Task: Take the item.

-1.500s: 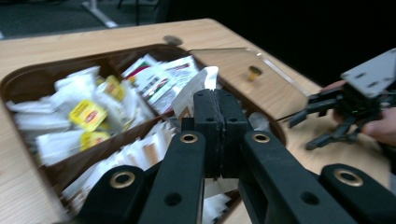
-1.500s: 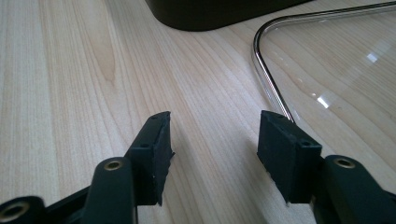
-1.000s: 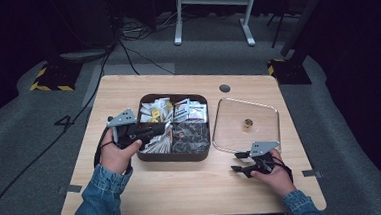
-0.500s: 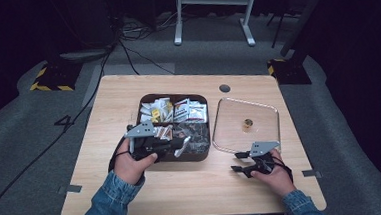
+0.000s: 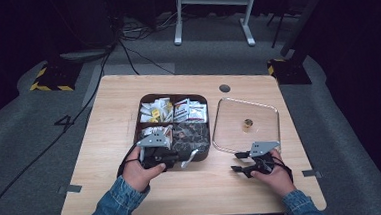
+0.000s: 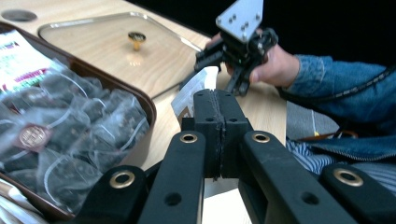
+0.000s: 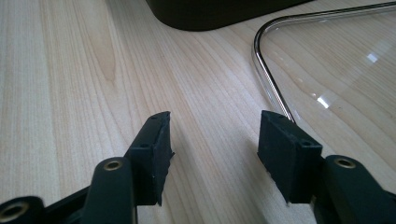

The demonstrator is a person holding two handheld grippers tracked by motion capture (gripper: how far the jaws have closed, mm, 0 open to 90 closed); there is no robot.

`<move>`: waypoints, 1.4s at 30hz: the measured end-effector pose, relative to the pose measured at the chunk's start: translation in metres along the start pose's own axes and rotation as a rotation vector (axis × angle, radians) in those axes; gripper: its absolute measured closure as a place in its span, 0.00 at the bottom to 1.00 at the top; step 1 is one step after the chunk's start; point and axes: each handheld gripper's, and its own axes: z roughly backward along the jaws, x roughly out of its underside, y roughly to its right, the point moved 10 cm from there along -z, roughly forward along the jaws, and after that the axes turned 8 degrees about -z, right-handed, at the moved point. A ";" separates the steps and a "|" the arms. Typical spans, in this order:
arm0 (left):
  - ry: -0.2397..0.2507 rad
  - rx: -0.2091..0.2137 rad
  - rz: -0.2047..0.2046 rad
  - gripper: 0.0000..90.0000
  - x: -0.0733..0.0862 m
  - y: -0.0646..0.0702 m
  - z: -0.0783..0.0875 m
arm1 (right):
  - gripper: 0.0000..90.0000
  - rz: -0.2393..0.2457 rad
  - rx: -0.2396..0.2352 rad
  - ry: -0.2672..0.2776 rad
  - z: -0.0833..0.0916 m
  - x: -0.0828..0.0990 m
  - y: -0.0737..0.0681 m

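A brown compartment tray holds white sachets and dark clear-wrapped tea bags. My left gripper hangs over the tray's front right corner, shut on a white sachet that sticks out past the pads. In the left gripper view the closed jaws pinch that sachet beside the tray's rim. My right gripper rests near the table's front edge, open and holding nothing. Its jaws stand apart just above the bare wood.
A glass lid with a gold knob lies flat to the right of the tray; its metal rim runs just right of the right gripper's jaws. A round cable hole sits behind the tray. Bare wood lies along the front edge.
My left gripper has come from over the tray's left half toward its front right corner and sunk a little, carrying the sachet. The right gripper has stayed put.
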 end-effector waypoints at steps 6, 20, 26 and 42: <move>-0.064 0.015 -0.004 0.99 0.021 0.003 -0.013 | 0.50 0.000 0.000 0.000 0.000 0.000 0.000; -0.193 0.038 0.026 0.99 0.054 0.002 -0.039 | 0.50 0.000 0.000 0.000 0.000 0.000 0.000; -0.250 0.031 0.043 0.99 0.067 0.000 -0.045 | 0.50 0.000 0.000 0.000 0.000 0.000 0.000; -0.288 0.032 0.011 0.99 0.072 0.005 -0.054 | 0.50 0.000 0.000 0.000 0.000 0.000 0.000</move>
